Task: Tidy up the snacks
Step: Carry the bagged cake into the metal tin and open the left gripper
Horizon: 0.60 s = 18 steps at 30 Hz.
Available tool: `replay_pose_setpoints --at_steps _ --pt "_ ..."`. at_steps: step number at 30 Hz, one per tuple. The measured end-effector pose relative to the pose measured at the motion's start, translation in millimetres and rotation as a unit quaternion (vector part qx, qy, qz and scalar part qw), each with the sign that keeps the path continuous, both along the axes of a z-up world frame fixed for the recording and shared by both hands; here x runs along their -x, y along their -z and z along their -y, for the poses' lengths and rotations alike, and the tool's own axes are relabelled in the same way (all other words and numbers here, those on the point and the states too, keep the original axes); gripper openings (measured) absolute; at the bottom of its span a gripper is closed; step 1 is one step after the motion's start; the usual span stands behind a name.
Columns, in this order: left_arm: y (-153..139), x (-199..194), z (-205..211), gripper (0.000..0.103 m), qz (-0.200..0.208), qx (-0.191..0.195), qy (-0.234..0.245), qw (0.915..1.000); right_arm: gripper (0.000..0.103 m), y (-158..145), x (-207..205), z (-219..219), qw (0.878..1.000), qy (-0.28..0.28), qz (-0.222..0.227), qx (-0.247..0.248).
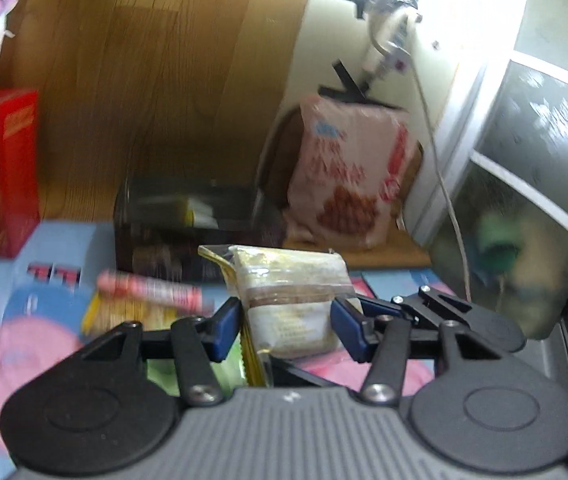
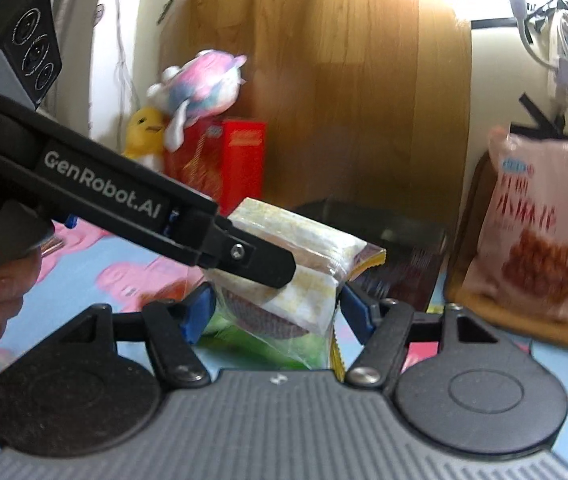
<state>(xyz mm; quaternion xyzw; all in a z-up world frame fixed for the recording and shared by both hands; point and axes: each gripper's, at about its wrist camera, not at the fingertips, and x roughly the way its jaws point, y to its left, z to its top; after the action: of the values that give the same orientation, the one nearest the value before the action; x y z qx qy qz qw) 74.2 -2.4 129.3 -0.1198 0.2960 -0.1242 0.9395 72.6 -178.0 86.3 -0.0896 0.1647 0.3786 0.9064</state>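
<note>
Both grippers clench one clear plastic snack packet of pale cakes [image 1: 291, 300]: the left gripper [image 1: 285, 320] and the right gripper [image 2: 274, 312] each press blue pads against its sides, holding it above the blue cartoon-print cloth [image 1: 44, 312]. A dark rectangular box [image 1: 172, 220] waits at the cloth's far edge. More wrappers [image 1: 144, 300] lie loose below; sorting appears incomplete.
</note>
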Motion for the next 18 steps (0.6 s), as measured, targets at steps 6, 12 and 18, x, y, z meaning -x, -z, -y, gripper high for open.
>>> replay_pose_setpoints --at_steps 6,12,18 --pt "-10.0 -102.0 -23.5 0.050 -0.013 0.023 -0.022 0.9994 0.071 -15.2 -92.8 -20.4 1.000 0.010 -0.015 -0.001" --pt "16.3 -188.3 -40.2 0.050 -0.063 0.030 -0.036 0.9969 0.071 -2.6 -180.2 -38.7 0.996 0.010 -0.084 0.012" --pt "44.8 -225.7 -50.8 0.053 -0.086 0.038 -0.052 0.9942 0.072 22.2 -219.5 -51.4 0.992 0.016 -0.119 0.032"
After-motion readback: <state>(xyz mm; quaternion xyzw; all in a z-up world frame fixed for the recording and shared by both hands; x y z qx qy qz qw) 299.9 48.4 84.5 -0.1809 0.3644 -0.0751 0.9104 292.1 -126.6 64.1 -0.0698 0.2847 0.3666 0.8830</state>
